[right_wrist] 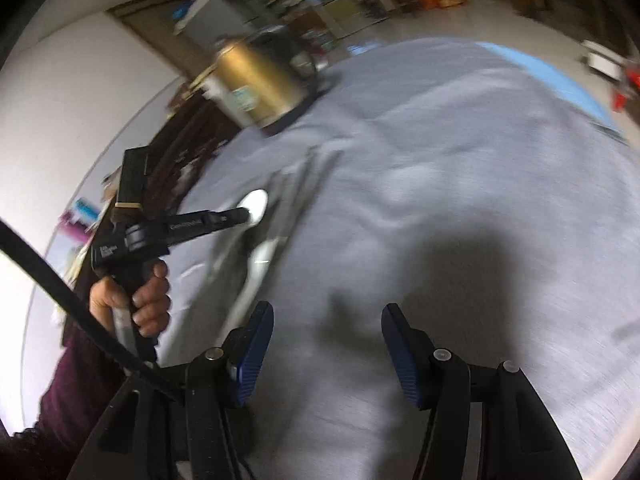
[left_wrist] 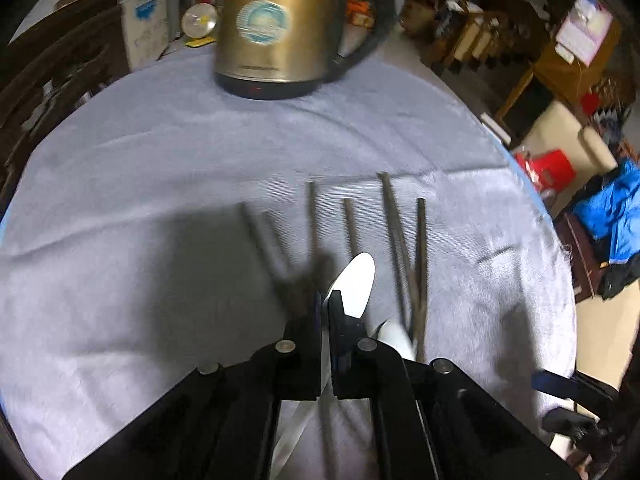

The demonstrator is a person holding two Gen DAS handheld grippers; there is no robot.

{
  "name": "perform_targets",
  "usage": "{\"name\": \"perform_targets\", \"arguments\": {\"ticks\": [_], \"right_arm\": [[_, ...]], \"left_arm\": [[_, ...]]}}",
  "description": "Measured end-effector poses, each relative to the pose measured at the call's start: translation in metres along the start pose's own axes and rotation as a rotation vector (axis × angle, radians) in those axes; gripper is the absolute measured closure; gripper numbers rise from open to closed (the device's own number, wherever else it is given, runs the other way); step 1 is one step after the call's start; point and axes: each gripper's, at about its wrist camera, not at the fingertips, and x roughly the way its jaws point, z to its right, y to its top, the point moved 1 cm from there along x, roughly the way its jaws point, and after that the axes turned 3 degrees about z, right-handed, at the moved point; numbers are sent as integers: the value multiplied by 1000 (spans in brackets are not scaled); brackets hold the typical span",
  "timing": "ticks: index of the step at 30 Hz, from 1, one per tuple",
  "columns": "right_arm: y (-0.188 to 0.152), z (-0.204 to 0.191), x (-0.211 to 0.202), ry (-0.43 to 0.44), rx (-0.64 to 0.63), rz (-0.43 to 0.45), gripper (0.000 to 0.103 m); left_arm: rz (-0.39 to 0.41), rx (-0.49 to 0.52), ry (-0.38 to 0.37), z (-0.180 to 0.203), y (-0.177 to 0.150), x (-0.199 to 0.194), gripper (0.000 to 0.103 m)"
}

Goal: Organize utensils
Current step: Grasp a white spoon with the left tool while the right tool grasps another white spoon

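A wide round table with a soft grey cloth [left_wrist: 200,160] held thin dark metal chopsticks [left_wrist: 420,248]. The left gripper [left_wrist: 325,304] pinched a shiny white spoon [left_wrist: 356,284] by its hard, slippery neck. The right gripper [right_wrist: 327,344] gaped, holding nothing.

I see a round table [left_wrist: 538,216] with a pale blue edge, draped in a wrinkled grey-lilac cloth [left_wrist: 200,152]. At its far side stands a brass-coloured metal kettle [left_wrist: 276,24] on a black base. Nearer me, several dark thin chopsticks [left_wrist: 420,240] lie fanned on the cloth.
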Motion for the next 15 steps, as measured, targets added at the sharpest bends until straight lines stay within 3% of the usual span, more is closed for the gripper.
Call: {"name": "perform_targets", "arguments": {"ticks": [5, 8, 12, 15], "right_arm": [[22, -36, 57, 187, 17, -82, 63], [34, -49, 87, 226, 35, -100, 63], [51, -62, 121, 180, 55, -99, 64], [54, -51, 136, 90, 95, -131, 68]], "left_arm": [[9, -109, 9, -40, -17, -17, 100], [-15, -158, 36, -59, -27, -13, 100], [-62, -211, 46, -74, -37, 2, 100], [-82, -205, 24, -73, -38, 7, 100]]}}
